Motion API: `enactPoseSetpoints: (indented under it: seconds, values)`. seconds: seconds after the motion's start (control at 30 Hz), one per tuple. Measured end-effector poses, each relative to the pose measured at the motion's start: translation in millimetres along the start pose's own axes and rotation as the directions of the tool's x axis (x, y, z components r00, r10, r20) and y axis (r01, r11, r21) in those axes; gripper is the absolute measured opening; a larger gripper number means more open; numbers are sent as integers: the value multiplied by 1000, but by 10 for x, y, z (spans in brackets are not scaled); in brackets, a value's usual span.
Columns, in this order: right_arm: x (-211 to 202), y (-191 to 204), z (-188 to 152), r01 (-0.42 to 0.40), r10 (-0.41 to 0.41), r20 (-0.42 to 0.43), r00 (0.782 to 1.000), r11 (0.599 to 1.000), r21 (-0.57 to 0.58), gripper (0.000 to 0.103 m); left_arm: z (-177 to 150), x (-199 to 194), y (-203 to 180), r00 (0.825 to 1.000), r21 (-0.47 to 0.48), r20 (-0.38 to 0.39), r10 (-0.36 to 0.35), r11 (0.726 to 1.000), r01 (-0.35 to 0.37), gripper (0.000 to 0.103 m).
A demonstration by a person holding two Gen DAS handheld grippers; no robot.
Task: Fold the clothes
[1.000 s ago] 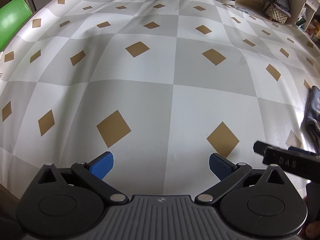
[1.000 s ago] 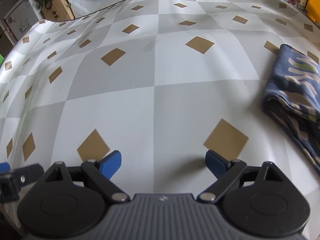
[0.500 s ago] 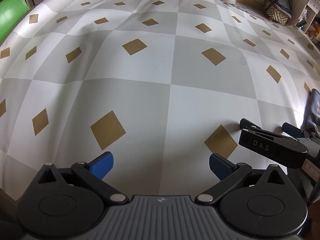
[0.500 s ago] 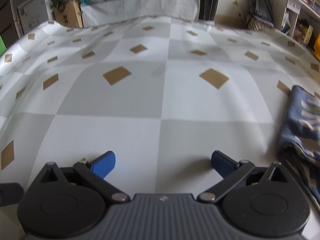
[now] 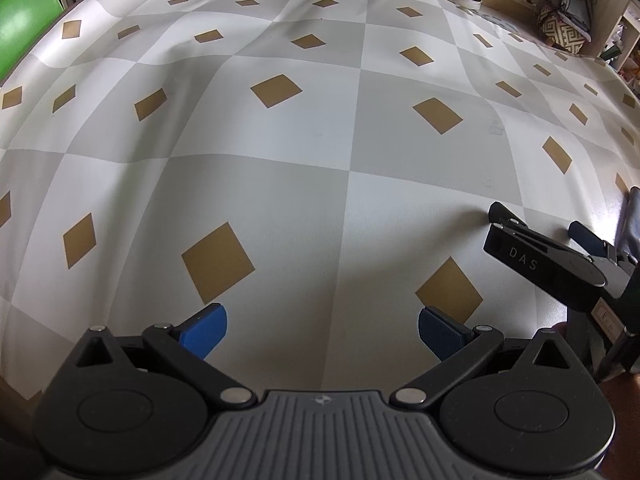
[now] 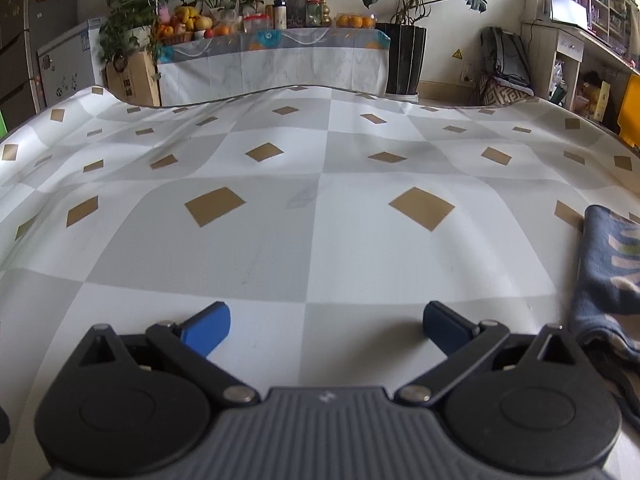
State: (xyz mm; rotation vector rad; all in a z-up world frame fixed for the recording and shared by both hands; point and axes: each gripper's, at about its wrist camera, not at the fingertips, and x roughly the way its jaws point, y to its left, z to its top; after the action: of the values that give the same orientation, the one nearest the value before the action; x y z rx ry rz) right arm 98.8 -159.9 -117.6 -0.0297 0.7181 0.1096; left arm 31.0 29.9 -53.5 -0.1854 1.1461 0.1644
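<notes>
A folded dark-blue garment with pale stripes (image 6: pixel 612 276) lies on the checked tablecloth (image 6: pixel 320 240) at the right edge of the right wrist view; only a sliver of the garment (image 5: pixel 630 220) shows in the left wrist view. My right gripper (image 6: pixel 326 326) stands open just above the cloth, left of the garment, with nothing between its blue pads. In the left wrist view the right gripper (image 5: pixel 536 222) appears from the side at the far right. My left gripper (image 5: pixel 322 330) is open over bare tablecloth, holding nothing.
A second table with fruit, jars and potted plants (image 6: pixel 272 24) stands beyond the far edge. Shelves and a bag (image 6: pixel 504 64) line the right wall. A cardboard box (image 6: pixel 132 76) sits at the back left, and a green object (image 5: pixel 24 32) at the left side.
My right gripper has tilted up, so the room beyond the table now shows, and it has come further into the left wrist view. The left gripper has barely moved.
</notes>
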Motion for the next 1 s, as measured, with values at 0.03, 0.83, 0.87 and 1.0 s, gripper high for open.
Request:
enactPoseSetpoints:
  seconds: [0.03, 0.83, 0.87, 1.0]
  values:
    - [12, -2, 11, 0, 0, -1, 1000, 1000, -2, 103, 0, 2, -4, 1000, 3, 1, 0, 1000, 0, 102]
    - [34, 71, 11, -38, 38, 0, 999, 998, -44, 103, -55, 66, -171, 1000, 87, 10, 13, 996, -14, 102]
    - [35, 69, 11, -38, 38, 0, 999, 998, -44, 103, -63, 61, -166, 1000, 85, 10, 11, 996, -12, 102]
    - [36, 79, 10, -39, 39, 0, 999, 998, -43, 103, -93, 34, -147, 1000, 84, 17, 10, 996, -11, 102]
